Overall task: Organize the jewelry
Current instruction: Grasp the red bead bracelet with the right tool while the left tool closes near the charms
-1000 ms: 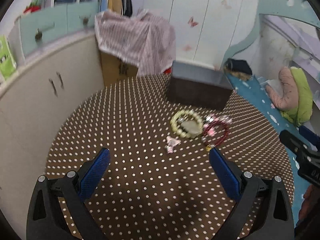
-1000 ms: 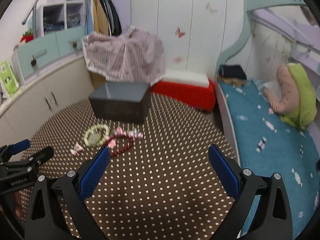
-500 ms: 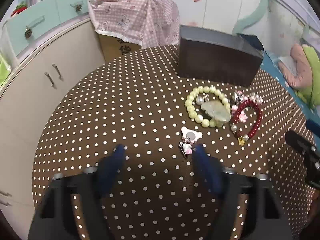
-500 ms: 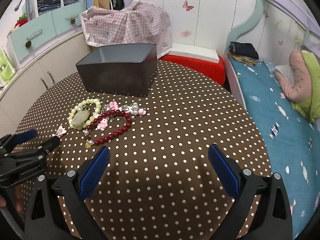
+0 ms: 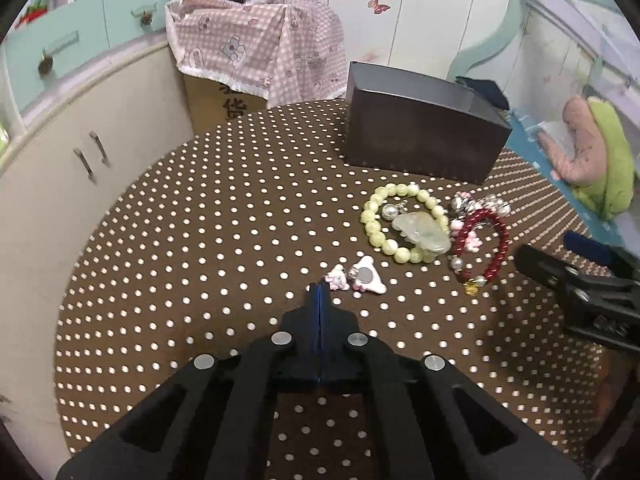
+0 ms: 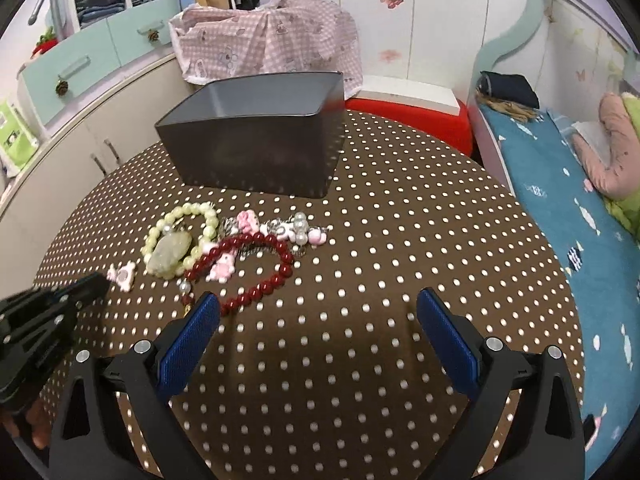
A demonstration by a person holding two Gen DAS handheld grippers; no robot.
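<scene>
Jewelry lies on a round brown polka-dot table (image 5: 200, 240). A pale green bead bracelet with a jade pendant (image 5: 404, 229) lies beside a dark red bead bracelet (image 5: 482, 248) and a pink-and-pearl charm chain (image 6: 280, 230). A small pink-white charm (image 5: 362, 276) lies just ahead of my left gripper (image 5: 319, 290), which is shut with nothing visibly between its tips. My right gripper (image 6: 318, 316) is open and empty, its left finger close to the red bracelet (image 6: 248, 268). A dark open box (image 6: 256, 136) stands behind the jewelry.
Cream cabinets (image 5: 80, 152) curve round the table's left. A cardboard box under a pink checked cloth (image 5: 260, 48) stands behind. A bed with a blue sheet (image 6: 580, 216) lies to the right. A red stool (image 6: 412, 116) is past the dark box.
My left gripper has gone from wide open to shut and moved forward toward the small charm. My right gripper has moved nearer the jewelry, still open.
</scene>
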